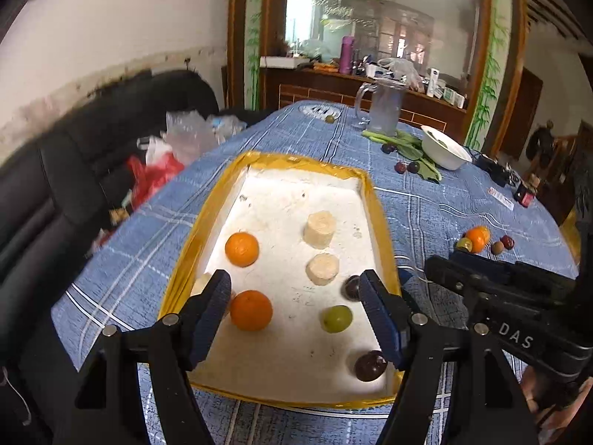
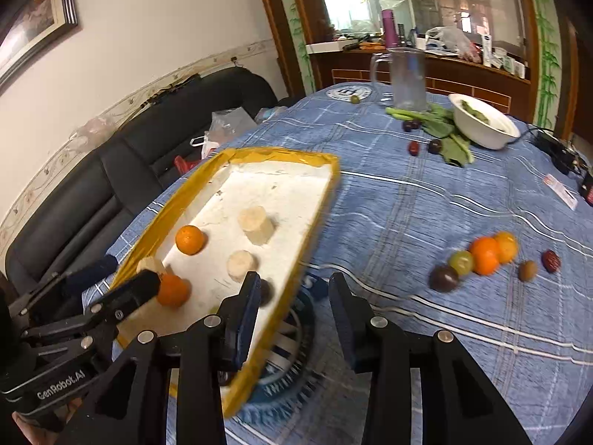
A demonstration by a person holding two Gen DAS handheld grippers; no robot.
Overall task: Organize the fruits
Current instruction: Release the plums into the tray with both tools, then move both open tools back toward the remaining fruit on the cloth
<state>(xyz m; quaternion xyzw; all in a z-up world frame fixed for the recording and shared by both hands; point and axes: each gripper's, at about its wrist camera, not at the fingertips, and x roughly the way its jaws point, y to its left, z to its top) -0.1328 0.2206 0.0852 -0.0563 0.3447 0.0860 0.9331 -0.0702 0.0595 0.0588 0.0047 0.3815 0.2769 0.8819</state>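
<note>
- In the tray (image 1: 378, 215), on its white floor, lay two oranges (image 1: 251, 309), two banana chunks (image 1: 319, 230), a green grape (image 1: 336, 319) and two dark plums (image 1: 370, 366).
- Over the tray's near end hung the left gripper (image 1: 296, 311), its jaws apart around nothing.
- Just beside the tray's right rim, the right gripper (image 2: 292, 319) stood with jaws apart, holding nothing.
- Well to the right, on the blue cloth (image 2: 407, 204), a loose cluster (image 2: 481, 256) of oranges, grape and plum waited.
- Farther back stood a white bowl (image 2: 481, 126), greens (image 2: 444, 126) and a pitcher (image 2: 407, 78).
</note>
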